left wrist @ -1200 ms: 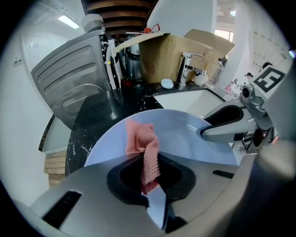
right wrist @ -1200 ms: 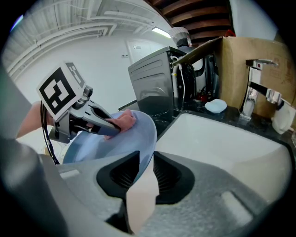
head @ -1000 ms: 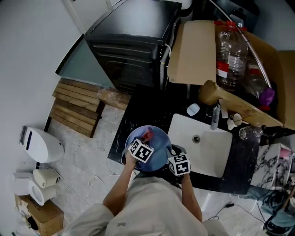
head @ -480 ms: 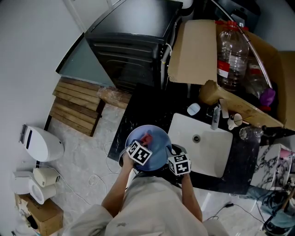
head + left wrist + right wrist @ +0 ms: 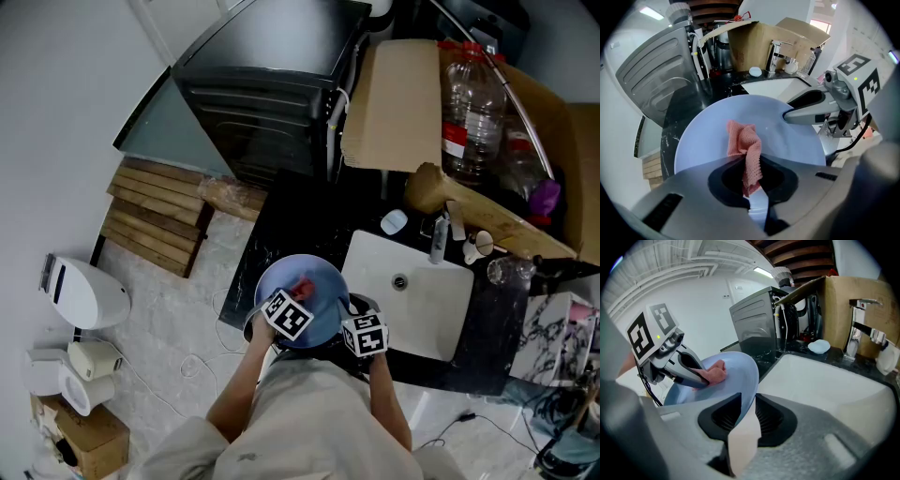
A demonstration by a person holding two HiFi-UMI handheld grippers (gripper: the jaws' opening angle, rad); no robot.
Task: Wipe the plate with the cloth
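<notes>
A pale blue plate (image 5: 319,295) is held over the dark counter, left of the sink. My right gripper (image 5: 743,420) is shut on the plate's (image 5: 740,376) near rim, holding it tilted on edge. My left gripper (image 5: 752,180) is shut on a pink cloth (image 5: 745,145), whose free end lies bunched against the plate's face (image 5: 787,145). In the head view the cloth (image 5: 303,287) shows near the plate's middle, just above the left gripper (image 5: 290,310), with the right gripper (image 5: 361,330) at the plate's lower right rim. In the right gripper view the cloth (image 5: 715,372) shows against the plate.
A white sink (image 5: 412,291) with a tap (image 5: 437,239) lies right of the plate. A soap piece (image 5: 393,222) rests on the black counter (image 5: 291,225). Behind stand a cardboard box (image 5: 398,103) with large water bottles (image 5: 469,103) and a dark appliance (image 5: 267,103).
The left gripper has slid the cloth a little rightward and down across the plate's face. The right gripper and the plate have stayed still.
</notes>
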